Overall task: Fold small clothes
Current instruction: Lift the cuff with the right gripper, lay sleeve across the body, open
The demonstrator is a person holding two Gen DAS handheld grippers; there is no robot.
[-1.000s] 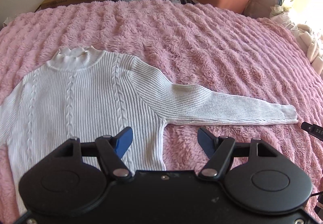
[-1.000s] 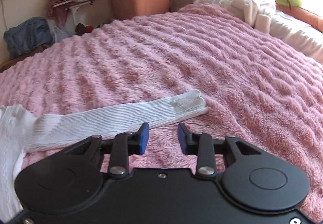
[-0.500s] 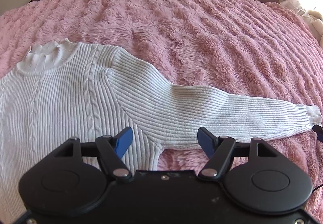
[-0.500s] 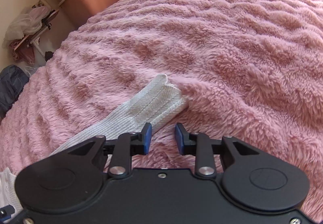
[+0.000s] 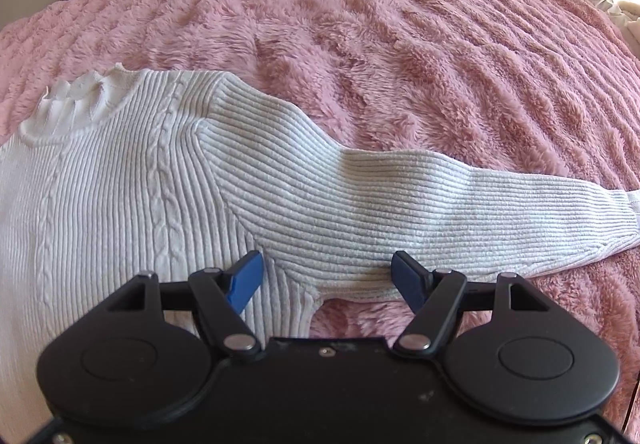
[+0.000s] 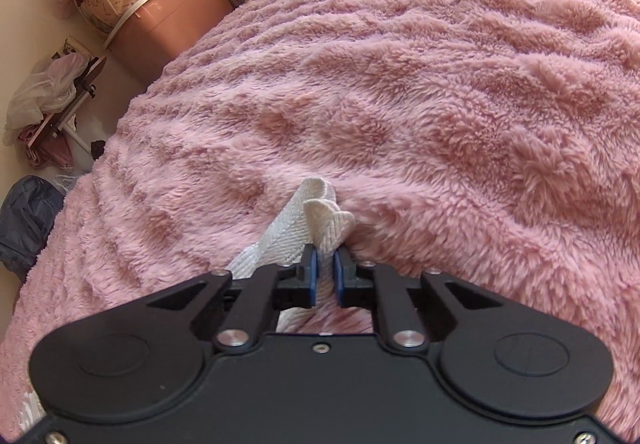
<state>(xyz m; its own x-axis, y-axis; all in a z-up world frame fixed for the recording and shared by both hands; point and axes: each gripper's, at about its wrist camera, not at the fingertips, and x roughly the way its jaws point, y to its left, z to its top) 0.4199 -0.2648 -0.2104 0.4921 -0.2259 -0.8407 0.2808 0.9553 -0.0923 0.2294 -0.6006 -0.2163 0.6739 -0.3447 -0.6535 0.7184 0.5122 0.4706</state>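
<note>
The white ribbed sweater (image 5: 132, 203) is lying flat and still unfolded on the pink fleece blanket (image 5: 400, 43), one sleeve (image 5: 400, 211) stretching straight out from the body. The right gripper (image 6: 325, 276) has just been closing and is now pinching the sleeve's cuff (image 6: 324, 219). The left gripper (image 5: 326, 276) is hovering spread wide over the armpit, holding nothing. Every fold is still waiting to be made.

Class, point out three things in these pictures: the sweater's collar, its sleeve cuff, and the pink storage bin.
Sweater collar (image 5: 76, 99), left wrist view, on its ruffled rim.
Sleeve cuff (image 6: 326, 217), right wrist view, on its bunched end.
Pink storage bin (image 6: 168, 15), right wrist view, on its side wall.
</note>
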